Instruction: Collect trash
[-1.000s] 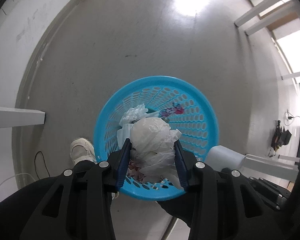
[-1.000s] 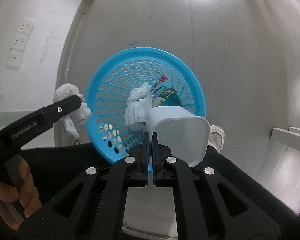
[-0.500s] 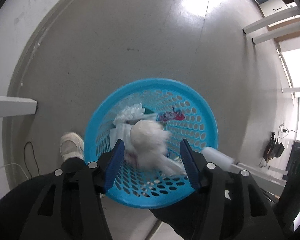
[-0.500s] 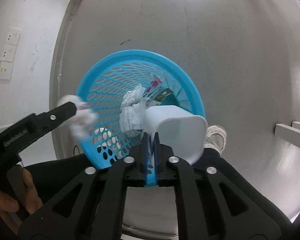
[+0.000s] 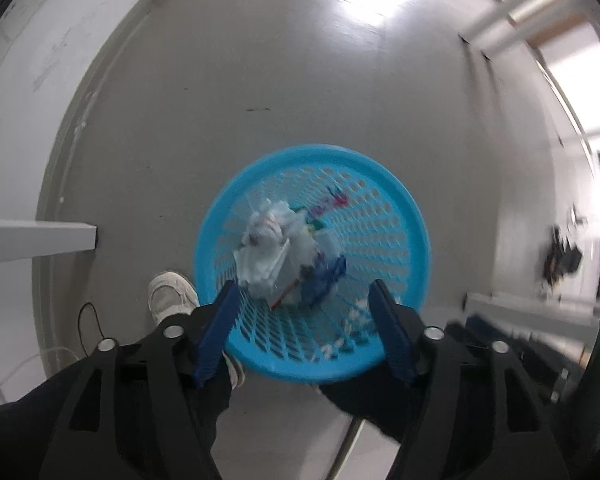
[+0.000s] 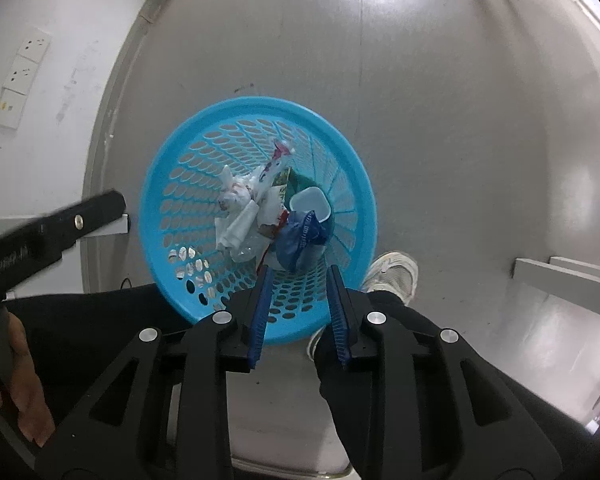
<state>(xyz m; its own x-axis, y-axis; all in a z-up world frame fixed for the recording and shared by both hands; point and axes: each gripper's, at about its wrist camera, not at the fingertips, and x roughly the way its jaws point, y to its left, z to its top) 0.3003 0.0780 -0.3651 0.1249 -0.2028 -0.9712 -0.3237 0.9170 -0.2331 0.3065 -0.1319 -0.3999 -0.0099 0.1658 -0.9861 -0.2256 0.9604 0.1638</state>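
Note:
A blue perforated waste basket (image 5: 404, 216) (image 6: 172, 184) stands on the grey floor below both grippers. Inside it lie crumpled white plastic and paper (image 5: 270, 236) (image 6: 240, 216), a white cup (image 6: 310, 204), a blue wrapper (image 6: 300, 236) and a coloured wrapper (image 6: 278, 158). My left gripper (image 5: 304, 300) is open and empty above the basket's near rim; one of its fingers (image 6: 60, 224) shows in the right wrist view. My right gripper (image 6: 300, 286) is open and empty above the basket's near rim.
The person's white shoes (image 5: 166, 294) (image 6: 392, 272) stand beside the basket. A white table edge (image 5: 36, 236) is at the left and white furniture legs (image 6: 560, 276) at the right. Wall sockets (image 6: 22, 76) and a cable (image 5: 88, 320) are by the wall.
The left gripper opened and dropped the white plastic bag into the basket. The right gripper opened and the white cup fell into the basket. Both grippers are now higher above it.

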